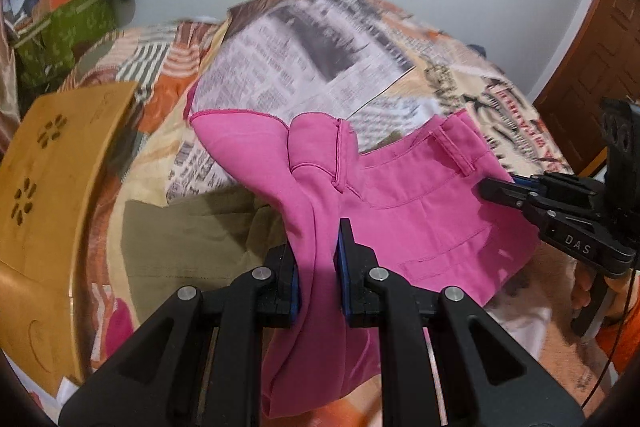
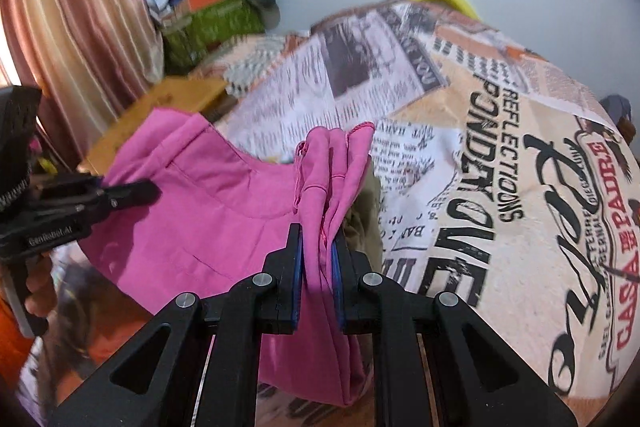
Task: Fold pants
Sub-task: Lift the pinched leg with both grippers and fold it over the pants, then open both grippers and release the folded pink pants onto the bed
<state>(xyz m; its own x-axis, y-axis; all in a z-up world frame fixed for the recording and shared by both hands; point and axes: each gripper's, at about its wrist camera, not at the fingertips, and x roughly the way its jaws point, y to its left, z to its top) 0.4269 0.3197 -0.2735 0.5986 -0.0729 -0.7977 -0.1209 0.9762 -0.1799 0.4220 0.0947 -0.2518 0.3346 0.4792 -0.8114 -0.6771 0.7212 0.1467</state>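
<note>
Two black tongs, left [image 1: 316,267] and right [image 2: 318,267], each pinch a bunched fold of soft, light pink cotton pants [image 1: 420,211] held above a newsprint-patterned bedspread [image 2: 500,187]; limp cloth, best gripped at the waistband corners.

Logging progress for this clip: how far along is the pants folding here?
Done: both grippers have a grip, the left gripper and right gripper each shut on bunched fabric of the pink pants. In hand: the pants are held up between them above the newspaper-print bedspread, waistband spread between the grips. Left: no neat fold shows yet; the pants still need laying down and folding.
</note>
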